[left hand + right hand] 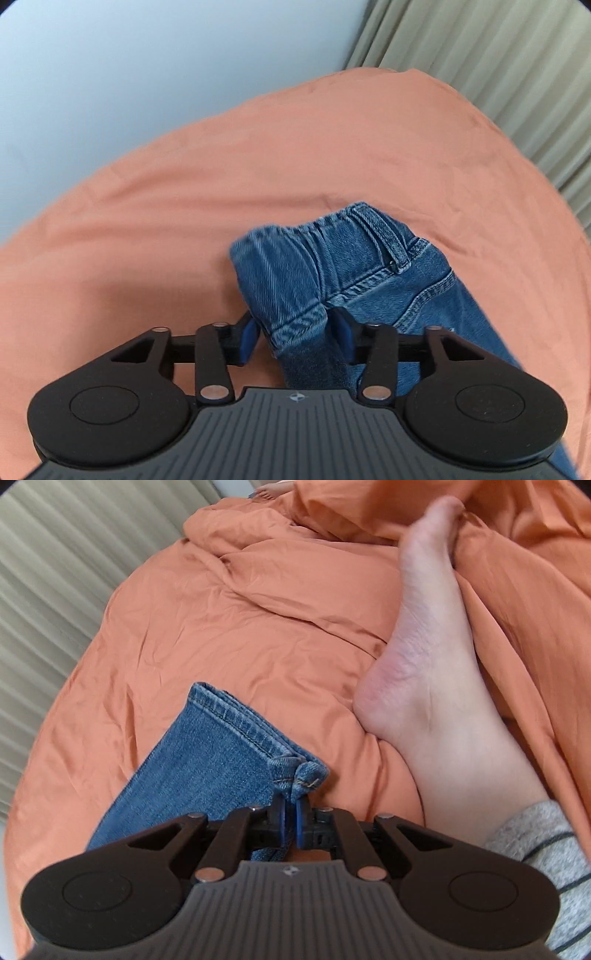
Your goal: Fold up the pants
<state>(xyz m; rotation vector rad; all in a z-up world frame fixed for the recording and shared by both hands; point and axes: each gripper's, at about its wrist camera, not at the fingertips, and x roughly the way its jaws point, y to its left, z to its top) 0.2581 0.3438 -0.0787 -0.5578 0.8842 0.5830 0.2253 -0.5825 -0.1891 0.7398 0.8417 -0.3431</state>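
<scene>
Pants [369,266] of blue denim lie across the bed [258,158], whose orange cover gives a broad soft surface for laying them out flat, with the waistband at one end and the leg hems at the other — each end in front of one gripper. That spread suggests the garment is being handled lengthwise, so that one end can be brought over the other. A person's bare foot [424,657] rests on the rumpled cover just beside the hem end, and a grey striped sleeve [546,856] shows at the edge; the person seems to be sitting on the bed to work. The left gripper [297,334] hangs over the waistband end with its jaws spread: a bunched fold of denim stands between the blue pads, yet they do not press on it, so this end reads as released. The right gripper [291,812] is clenched on the hem corner [303,775] — pinching both layers there keeps the two legs stacked together.
</scene>
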